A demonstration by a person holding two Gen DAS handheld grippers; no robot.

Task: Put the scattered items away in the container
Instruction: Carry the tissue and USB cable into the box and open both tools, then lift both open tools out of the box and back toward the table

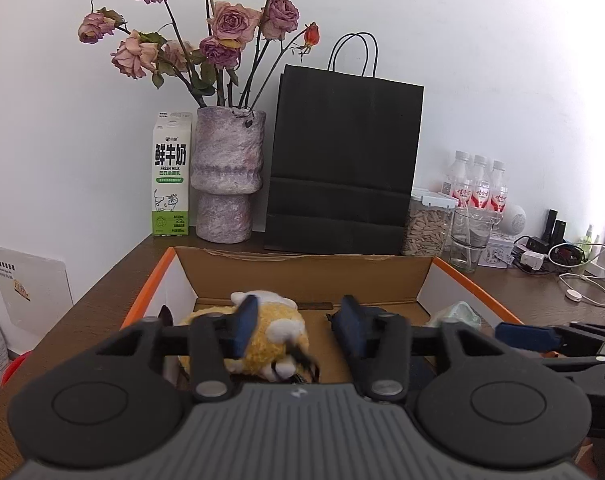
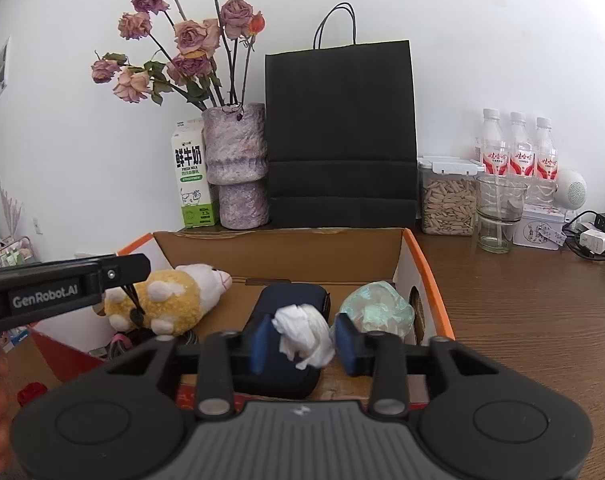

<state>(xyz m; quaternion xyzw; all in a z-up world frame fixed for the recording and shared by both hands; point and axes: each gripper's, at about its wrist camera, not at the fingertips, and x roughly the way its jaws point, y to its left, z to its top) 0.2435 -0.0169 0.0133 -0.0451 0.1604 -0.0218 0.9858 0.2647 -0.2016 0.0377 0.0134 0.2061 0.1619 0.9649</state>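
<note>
Looking along the left hand-held gripper (image 1: 298, 326) first: its jaws stand spread over the open cardboard box (image 1: 302, 276), and the yellow plush toy (image 1: 262, 336) lies inside the box directly under and just ahead of them. The left pad overlaps the toy's back in this view; the right pad is clear of it, so I read no pinch. The toy's long axis runs roughly across the gripper's line, its white head towards the box's back wall. The right hand-held gripper (image 1: 542, 340) shows at the right edge, well to the side of the toy.

Right wrist view: the right hand-held gripper (image 2: 300, 340) is spread too, a crumpled white tissue wad (image 2: 304, 338) sitting between its pads with a gap showing on the right side; whether the left pad touches it I cannot tell. The wad rests on a dark blue case (image 2: 290, 300) lying in the box, long axis pointing away from the camera. A pale green crumpled wrapper (image 2: 378, 308) lies just beside, against the right wall. The toy (image 2: 166, 300) lies near the left gripper's arm.

Judgement: both items appear deposited; each gripper's nearest way out is straight back and up, clear of the box rim. The brown worktop (image 2: 522, 300) right of the box carries nothing scattered in view.
</note>
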